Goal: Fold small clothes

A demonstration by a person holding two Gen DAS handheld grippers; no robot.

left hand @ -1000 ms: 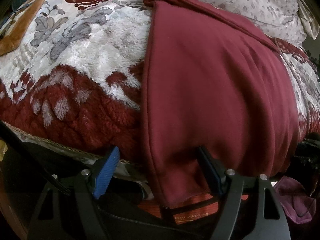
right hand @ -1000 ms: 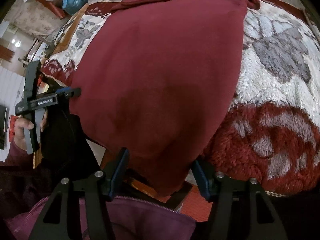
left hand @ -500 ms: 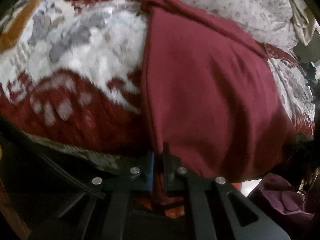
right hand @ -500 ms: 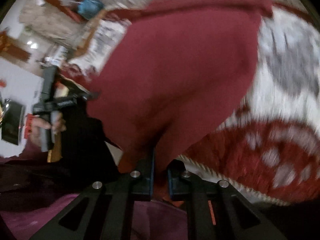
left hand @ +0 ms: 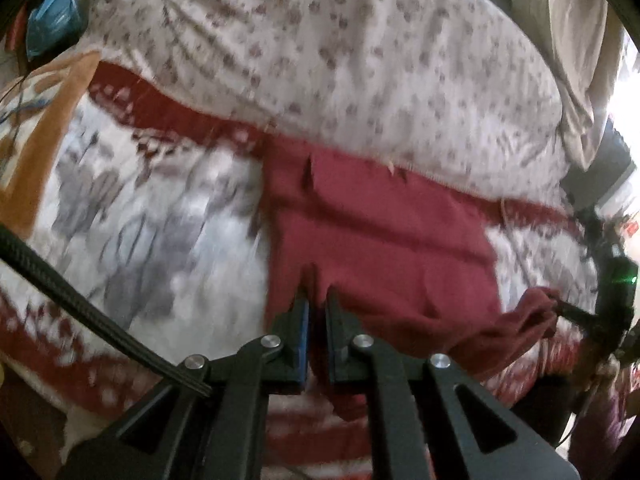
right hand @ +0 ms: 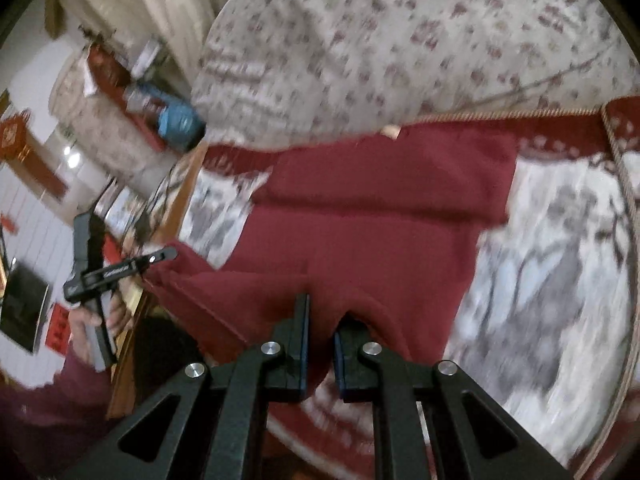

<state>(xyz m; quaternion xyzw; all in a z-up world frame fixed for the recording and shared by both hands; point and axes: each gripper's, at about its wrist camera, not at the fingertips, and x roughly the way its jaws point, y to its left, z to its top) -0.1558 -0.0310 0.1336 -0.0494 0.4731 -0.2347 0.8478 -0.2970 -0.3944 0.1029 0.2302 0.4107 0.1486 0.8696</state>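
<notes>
A dark red garment [left hand: 384, 240] lies on a red and white floral fleece blanket [left hand: 168, 232]; it also shows in the right wrist view [right hand: 360, 240]. My left gripper [left hand: 316, 308] is shut on the garment's near left hem and holds it raised above the blanket. My right gripper [right hand: 322, 316] is shut on the near right hem, also raised. The lifted near edge sags between the two grippers. The right gripper shows at the right of the left wrist view [left hand: 568, 312], and the left gripper shows at the left of the right wrist view [right hand: 160, 256]. Both views are motion-blurred.
A pale flowered quilt [left hand: 320, 60] is bunched along the far side of the bed, right behind the garment. An orange-brown cloth [left hand: 40, 148] lies at the far left. A blue bag [right hand: 178, 120] and room furniture lie beyond the bed's left side.
Both grippers closed on the garment's hanging hem, then lifted it and carried it forward over the bed. The garment now looks shorter, its near part raised toward the far end.
</notes>
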